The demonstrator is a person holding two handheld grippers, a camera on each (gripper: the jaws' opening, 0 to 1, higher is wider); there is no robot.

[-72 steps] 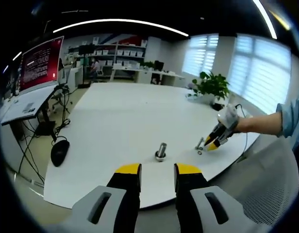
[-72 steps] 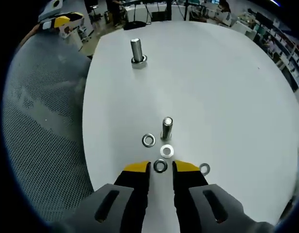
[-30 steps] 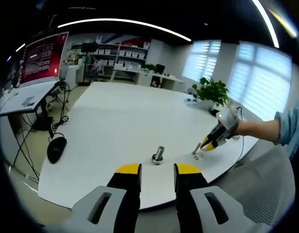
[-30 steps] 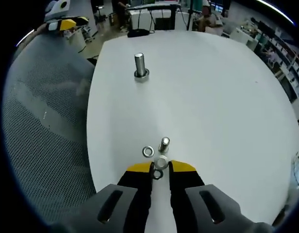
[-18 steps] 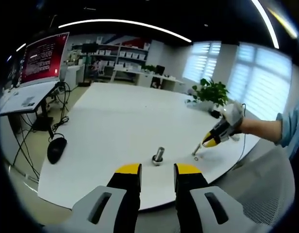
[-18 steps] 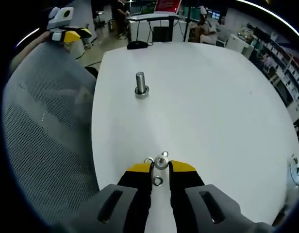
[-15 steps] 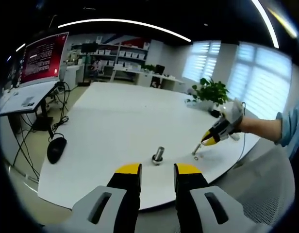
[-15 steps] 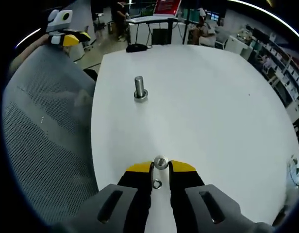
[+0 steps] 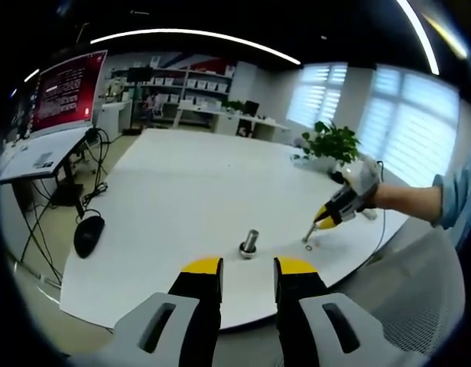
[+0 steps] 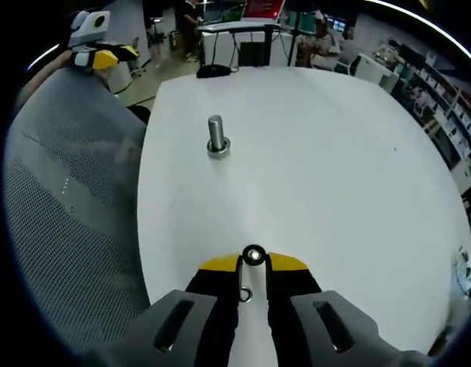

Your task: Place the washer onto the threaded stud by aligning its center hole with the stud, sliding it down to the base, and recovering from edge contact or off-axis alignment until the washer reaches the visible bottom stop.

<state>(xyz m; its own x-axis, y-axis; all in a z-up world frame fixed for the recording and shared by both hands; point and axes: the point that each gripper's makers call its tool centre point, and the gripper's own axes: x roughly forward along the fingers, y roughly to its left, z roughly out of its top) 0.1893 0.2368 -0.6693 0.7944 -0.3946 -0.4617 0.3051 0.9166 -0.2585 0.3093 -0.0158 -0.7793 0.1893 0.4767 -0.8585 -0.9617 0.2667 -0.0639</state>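
Looking along the left tongs [image 9: 248,267] in the left gripper view: yellow-tipped, parted, holding nothing, hanging off the near edge of the white round desk [image 9: 182,191]. Standing upright just in from that edge, a short steel threaded stud with a collar at its foot [image 9: 249,245]. Farther along the same edge, toward the window side, a second, slimmer steel stud [image 9: 309,233] with a small loose steel washer [image 9: 309,247] lying on the desk beside its foot. Poised right over that slim stud, the right tongs [image 9: 324,220], carried by a gloved hand [image 9: 361,180]. Too small here to tell what sits between those tips.

Turning to the right gripper view: right tongs [image 10: 253,264] drawn nearly together, apparently clamped on a small silver flat washer [image 10: 253,255] held at the tips, dark centre hole facing the camera. Between the jaws lower down, a ring-shaped glint [image 10: 244,294], probably a loose washer on the desk below; slim stud itself hidden beneath the tips. Collared stud [image 10: 216,136] well apart, across the desk toward the left tongs [image 10: 98,47] beyond the mesh chair back [image 10: 67,229].

Judged: right tongs by far the nearer; stud axis upright, so hole to be centred over its tip, then straight down. Exact alignment not readable.
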